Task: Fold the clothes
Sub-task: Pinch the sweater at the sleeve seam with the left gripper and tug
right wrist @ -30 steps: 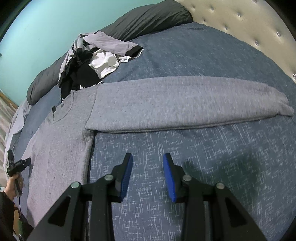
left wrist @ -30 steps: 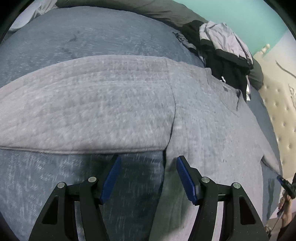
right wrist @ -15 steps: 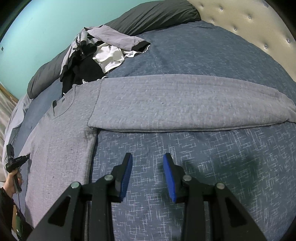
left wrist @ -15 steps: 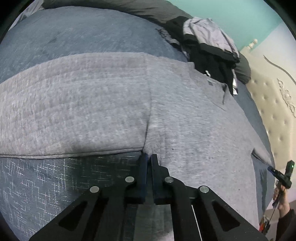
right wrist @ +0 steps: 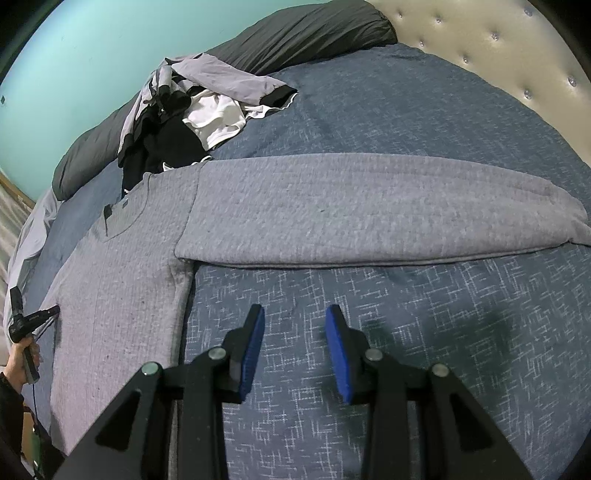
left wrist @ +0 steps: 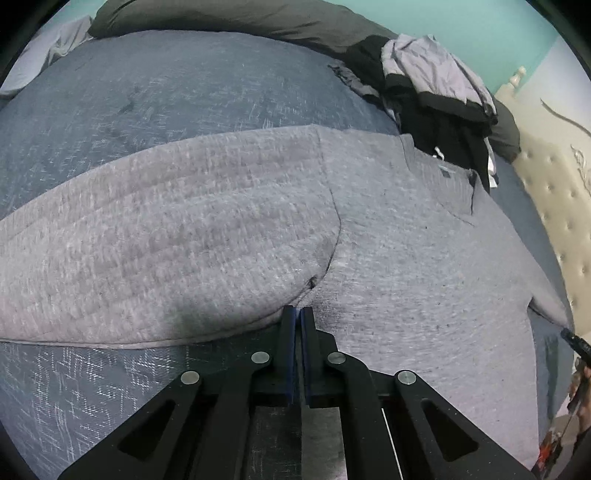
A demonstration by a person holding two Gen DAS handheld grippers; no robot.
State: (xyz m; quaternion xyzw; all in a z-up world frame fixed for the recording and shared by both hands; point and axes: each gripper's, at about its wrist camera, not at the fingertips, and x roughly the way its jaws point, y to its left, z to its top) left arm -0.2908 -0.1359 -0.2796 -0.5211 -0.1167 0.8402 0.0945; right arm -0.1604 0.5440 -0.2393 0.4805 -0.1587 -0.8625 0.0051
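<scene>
A grey sweatshirt (left wrist: pixel 406 258) lies flat on the blue bedspread (left wrist: pixel 147 92), both sleeves spread out sideways. My left gripper (left wrist: pixel 297 312) is shut at the underarm seam where the left sleeve (left wrist: pixel 166 251) meets the body. It pinches the cloth, which puckers just above the tips. In the right wrist view the sweatshirt body (right wrist: pixel 122 295) lies at the left and the other sleeve (right wrist: pixel 369 210) stretches right. My right gripper (right wrist: pixel 295 317) hangs open over bare bedspread (right wrist: pixel 406 332), just below that sleeve, with nothing between its fingers. The left gripper (right wrist: pixel 29 321) shows small at the far left edge, held by a hand (right wrist: pixel 22 358).
A heap of black, white and grey clothes (right wrist: pixel 199 107) sits beyond the collar, also seen in the left wrist view (left wrist: pixel 436 85). A dark pillow (right wrist: pixel 314 33) runs along the far edge. A tufted cream headboard (right wrist: pixel 480 37) borders the bed.
My left gripper's jaws went from open to shut at the sweatshirt's underarm, and the cloth there now bulges up. The right gripper has stayed open in the same spot.
</scene>
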